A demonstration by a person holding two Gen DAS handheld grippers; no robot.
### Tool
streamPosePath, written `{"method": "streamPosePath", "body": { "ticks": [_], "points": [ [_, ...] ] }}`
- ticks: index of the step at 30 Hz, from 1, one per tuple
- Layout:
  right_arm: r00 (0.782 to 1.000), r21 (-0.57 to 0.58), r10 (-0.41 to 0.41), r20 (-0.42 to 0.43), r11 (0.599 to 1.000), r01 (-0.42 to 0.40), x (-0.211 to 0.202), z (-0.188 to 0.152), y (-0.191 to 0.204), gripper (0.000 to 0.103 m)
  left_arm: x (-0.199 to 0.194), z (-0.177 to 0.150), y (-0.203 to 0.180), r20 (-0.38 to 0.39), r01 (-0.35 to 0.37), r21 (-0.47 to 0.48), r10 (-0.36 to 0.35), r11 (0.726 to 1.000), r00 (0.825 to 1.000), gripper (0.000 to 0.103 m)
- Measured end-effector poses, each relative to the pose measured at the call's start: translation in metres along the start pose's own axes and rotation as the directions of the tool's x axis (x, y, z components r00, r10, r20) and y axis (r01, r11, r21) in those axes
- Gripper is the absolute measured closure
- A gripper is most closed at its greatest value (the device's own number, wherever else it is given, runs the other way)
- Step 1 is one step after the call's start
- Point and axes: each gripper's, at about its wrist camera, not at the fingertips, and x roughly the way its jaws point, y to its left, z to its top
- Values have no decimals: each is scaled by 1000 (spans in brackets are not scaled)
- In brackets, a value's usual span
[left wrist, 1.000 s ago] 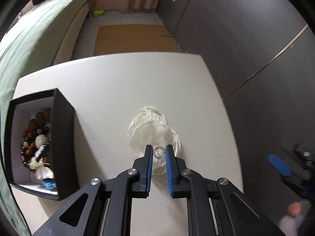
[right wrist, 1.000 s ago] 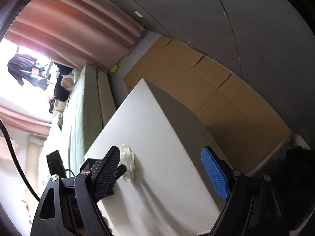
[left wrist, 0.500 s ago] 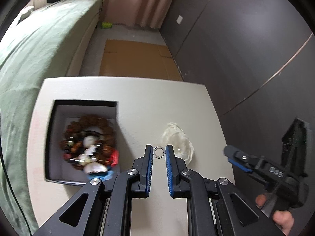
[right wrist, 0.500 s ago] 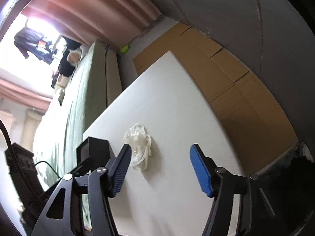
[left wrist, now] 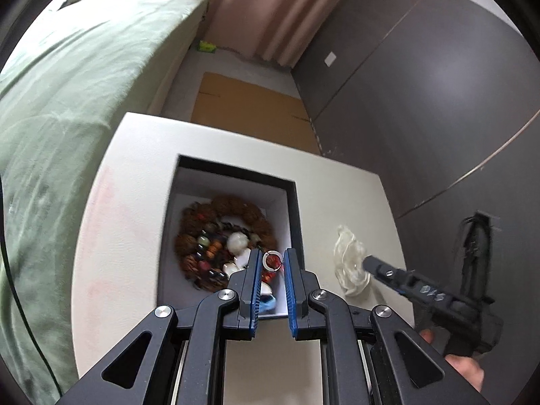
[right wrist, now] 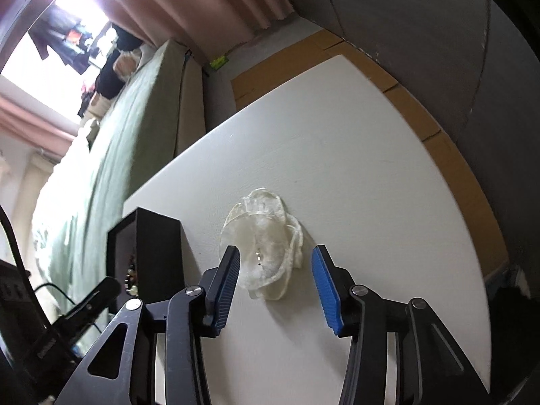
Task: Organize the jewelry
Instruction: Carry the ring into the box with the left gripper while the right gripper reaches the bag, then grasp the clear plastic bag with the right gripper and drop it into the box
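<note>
Left gripper point(left wrist: 272, 260) pinching a small silver ring point(left wrist: 272, 260) right between its fingertips, hanging over the near right corner of the black box point(left wrist: 293, 202) full of beaded bracelets point(left wrist: 216, 236). Right gripper point(right wrist: 275, 266) closing in, pads not pressing anything yet, crumpled clear plastic bag point(right wrist: 263, 239) lying on the white table point(right wrist: 371, 175) just ahead, between the fingers point(right wrist: 322, 280).

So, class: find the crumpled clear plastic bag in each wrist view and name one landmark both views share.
Left wrist: the plastic bag lies right of centre on the white table, right of the black box.
Right wrist: the bag sits near the middle, beyond the right gripper, whose jaws are closing.
Shared landmark: the black box.
</note>
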Motion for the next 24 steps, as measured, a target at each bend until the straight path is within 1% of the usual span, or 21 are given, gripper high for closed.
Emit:
{"method": "streamPosePath", "body": {
  "ticks": [3, 4, 5, 6, 7, 8, 10, 11, 17, 20, 24],
  "points": [
    [999, -39, -53, 5, 998, 53, 9, 0, 10, 56, -4, 4, 6, 2, 39, -14, -39, 999, 999, 90],
    [997, -47, -72, 5, 996, 72, 13, -2, 12, 64, -6, 4, 9, 7, 52, -17, -52, 998, 999, 89],
    [997, -56, -79, 2, 995, 79, 16, -3, 15, 74, -7, 6, 11, 6, 65, -25, -65, 998, 998, 84],
    [997, -66, -82, -12, 995, 81, 20, -5, 17, 98, -8, 6, 13, 3, 66, -33, -66, 997, 998, 79],
    [996, -71, -83, -25, 994, 81, 22, -5, 16, 97, -10, 8, 17, 0, 66, -48, -66, 997, 998, 64],
    [996, -73, -85, -23, 994, 84, 22, -7, 16, 97, -13, 8, 20, 8, 67, -57, -67, 996, 998, 51],
    [996, -86, -83, 27, 993, 85, 12, -9, 20, 97, -23, 9, 26, 47, 70, -65, -67, 995, 997, 44],
    [996, -93, -75, 46, 993, 79, 6, -10, 23, 97, -28, 9, 28, 61, 68, -65, -64, 996, 996, 44],
    [990, -109, 34, 136, 994, -19, -34, -18, 39, 97, -42, 12, 39, 75, 62, -85, -56, 994, 996, 44],
    [980, -124, 93, 174, 990, -72, -49, -21, 49, 97, -47, 13, 44, 84, 71, -97, -63, 993, 994, 44],
    [956, -162, 203, 212, 972, -171, -66, -26, 66, 97, -54, 16, 50, 101, 74, -112, -62, 991, 993, 44]
  ]
}}
